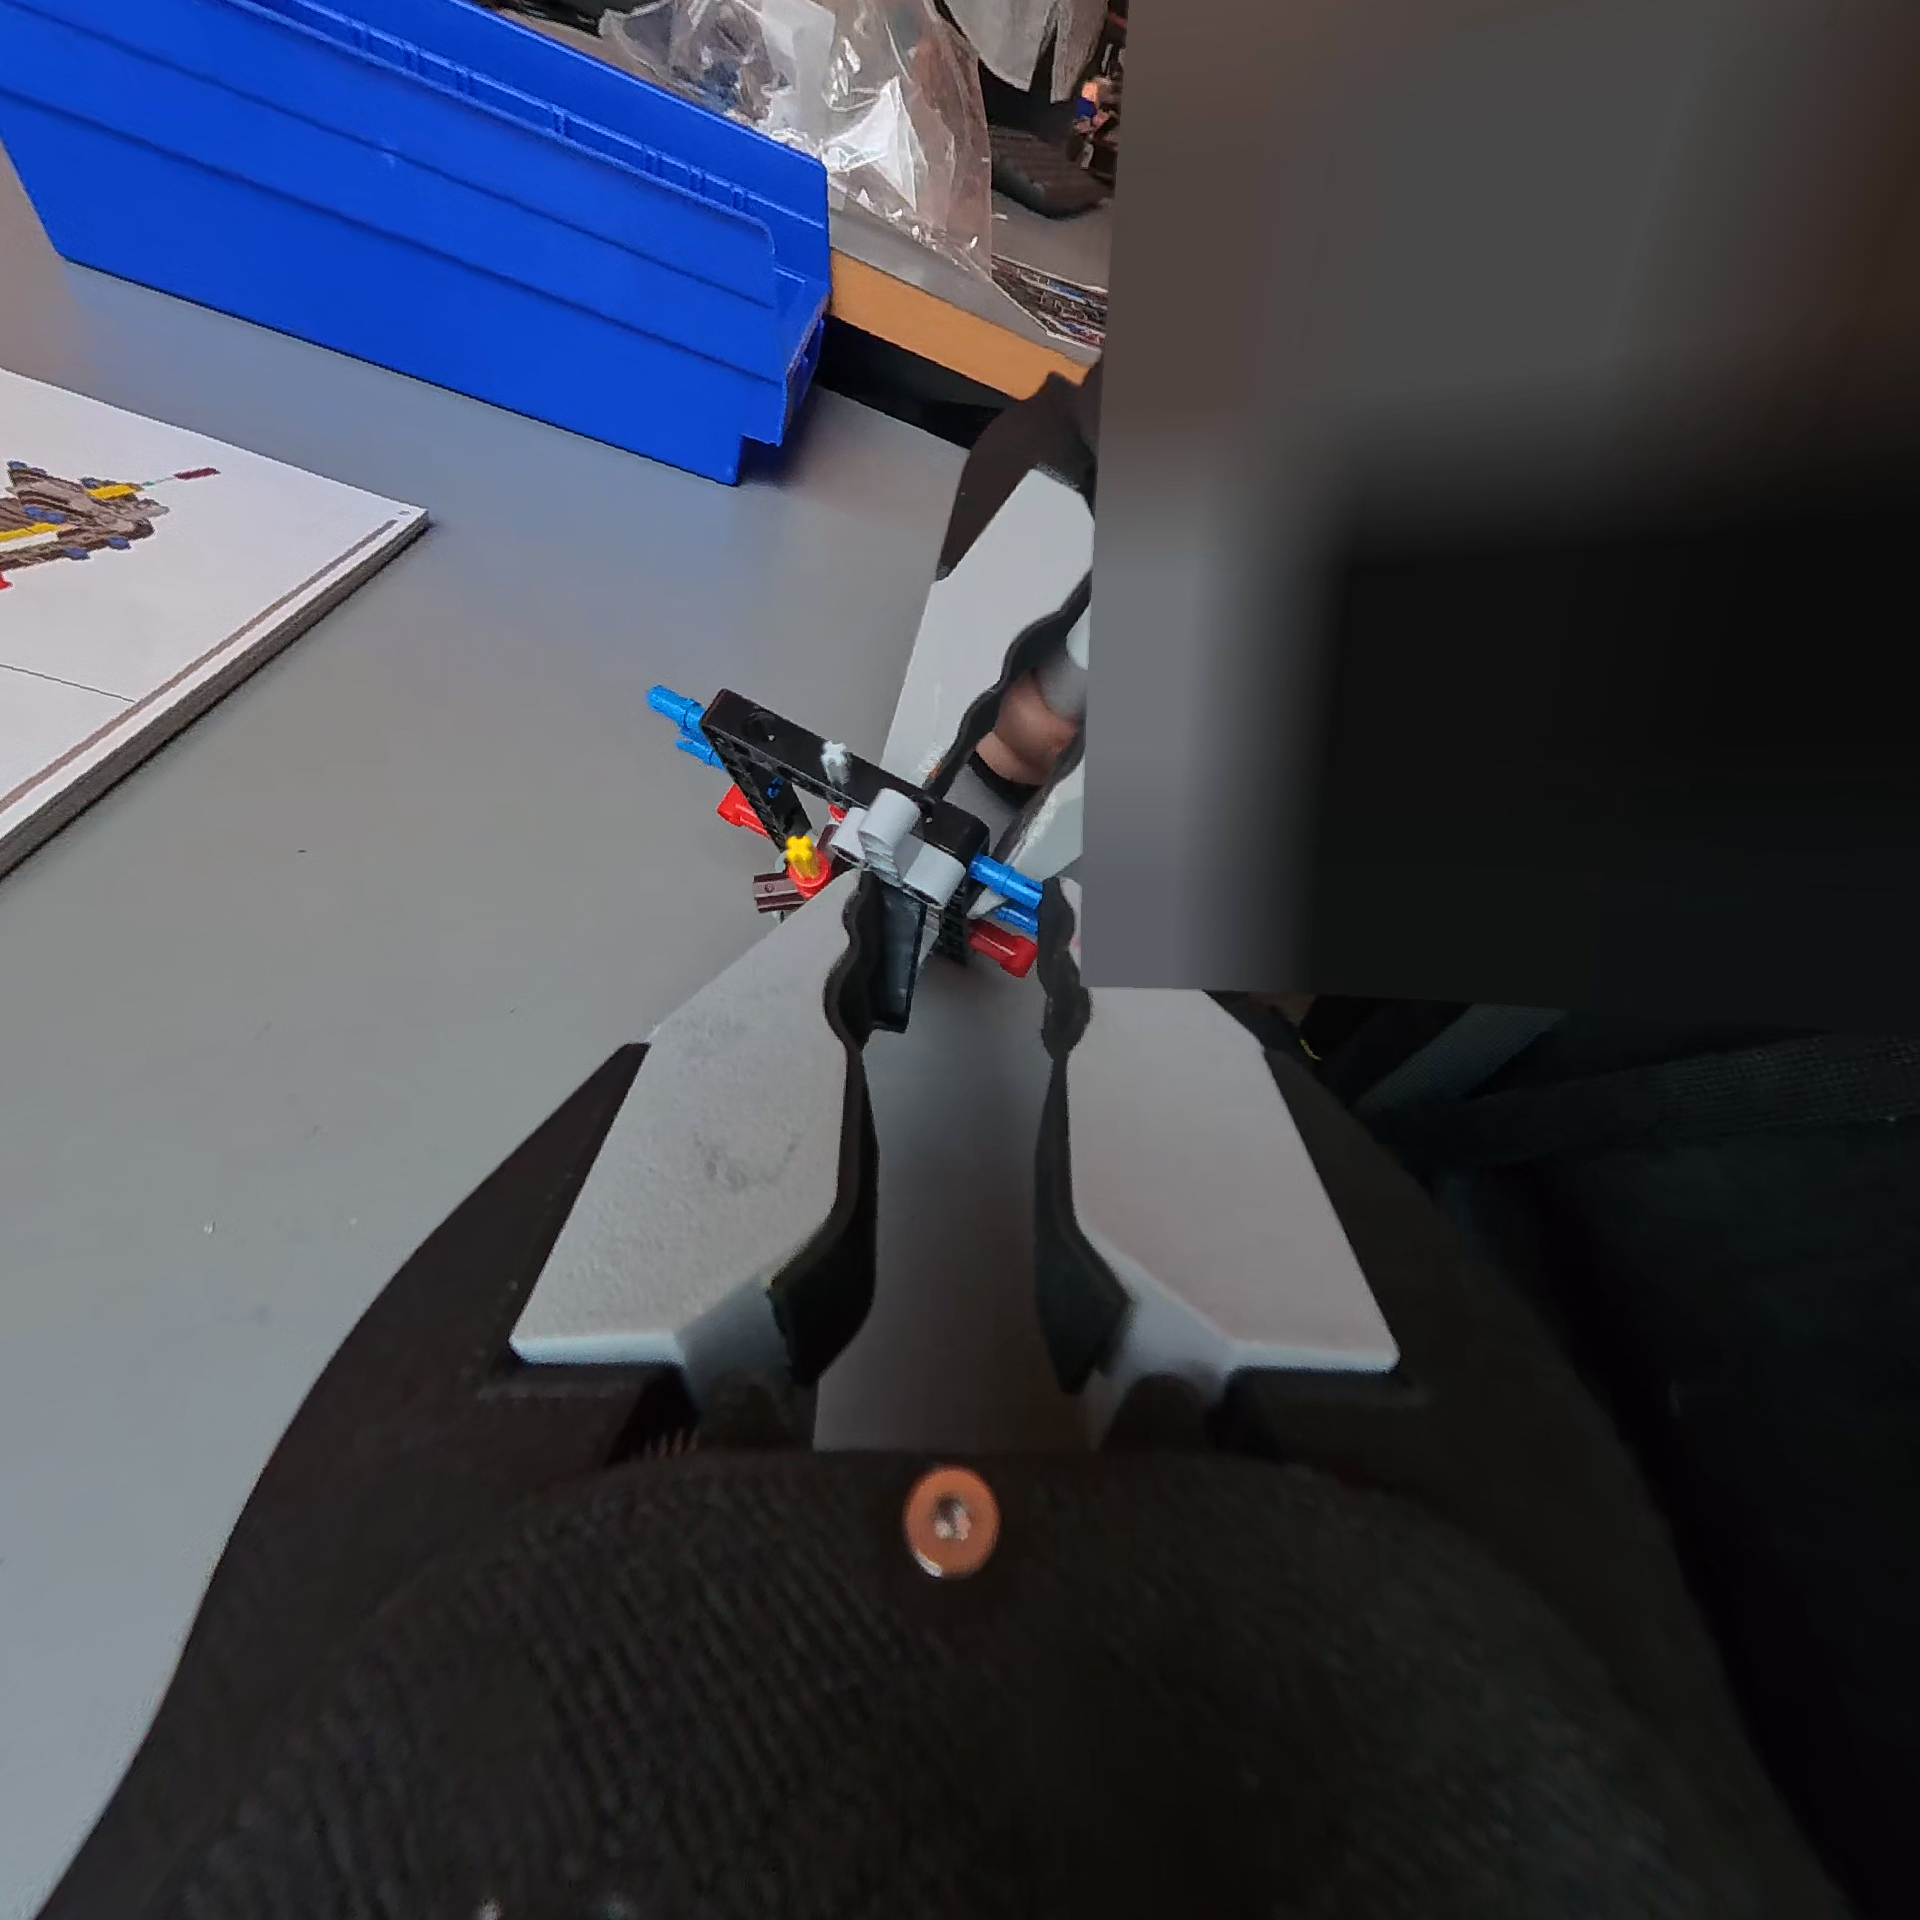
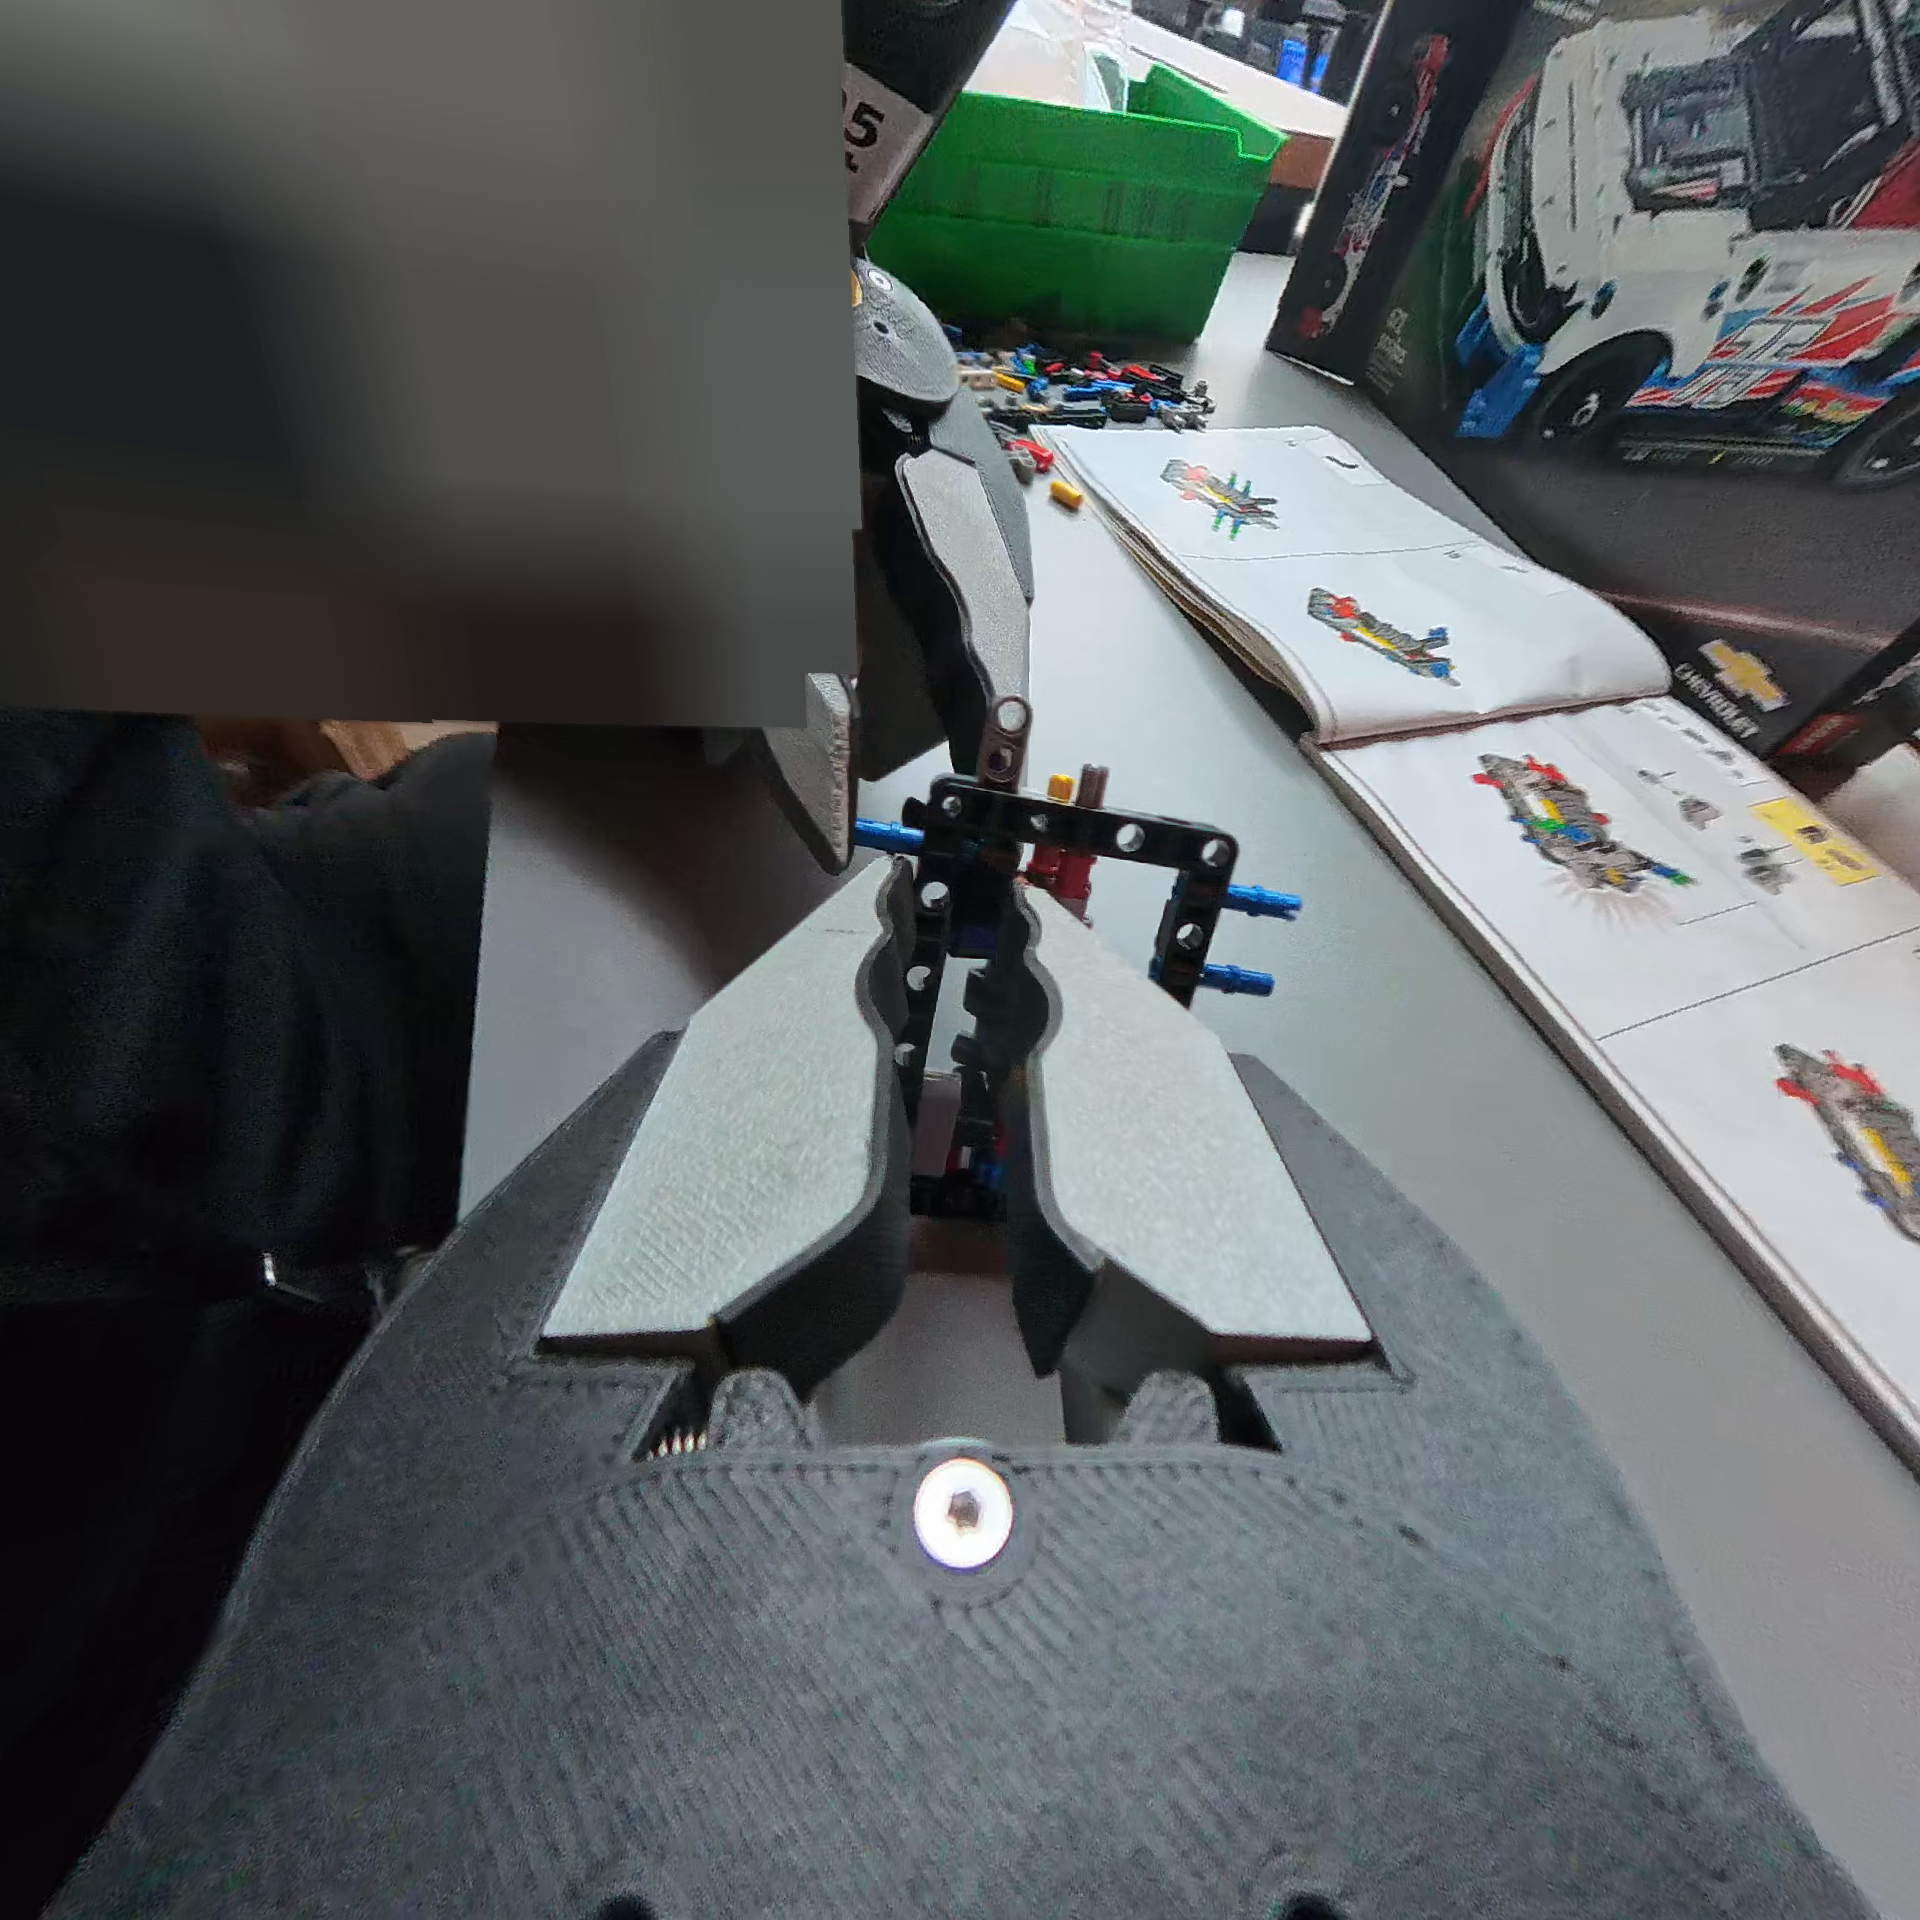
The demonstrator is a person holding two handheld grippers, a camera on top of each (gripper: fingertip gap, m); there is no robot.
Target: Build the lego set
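A small Lego assembly point(image 1: 831, 800) is held above the grey table point(image 1: 468, 935). It is a black frame with blue, red and yellow pins and a light grey connector point(image 1: 899, 842). My right gripper point(image 2: 956, 904) is shut on the black frame point(image 2: 1081, 826). It reaches in from the upper right in the left wrist view point(image 1: 971, 800), half hidden by a blurred patch. My left gripper point(image 1: 951, 925) is open right at the assembly. A dark beam point(image 1: 899, 966) lies against its left finger. In the right wrist view that beam point(image 2: 1006, 738) sticks up beside the left gripper point(image 2: 914, 769).
A blue bin point(image 1: 416, 208) and plastic bags point(image 1: 883, 125) stand at the back. An open instruction booklet point(image 2: 1351, 582) lies to the right, and also shows in the left wrist view point(image 1: 156, 623). Behind it are loose pieces point(image 2: 1091, 384), a green bin point(image 2: 1070, 218) and the set's box point(image 2: 1610, 260). The grippers are tip to tip, or close to it.
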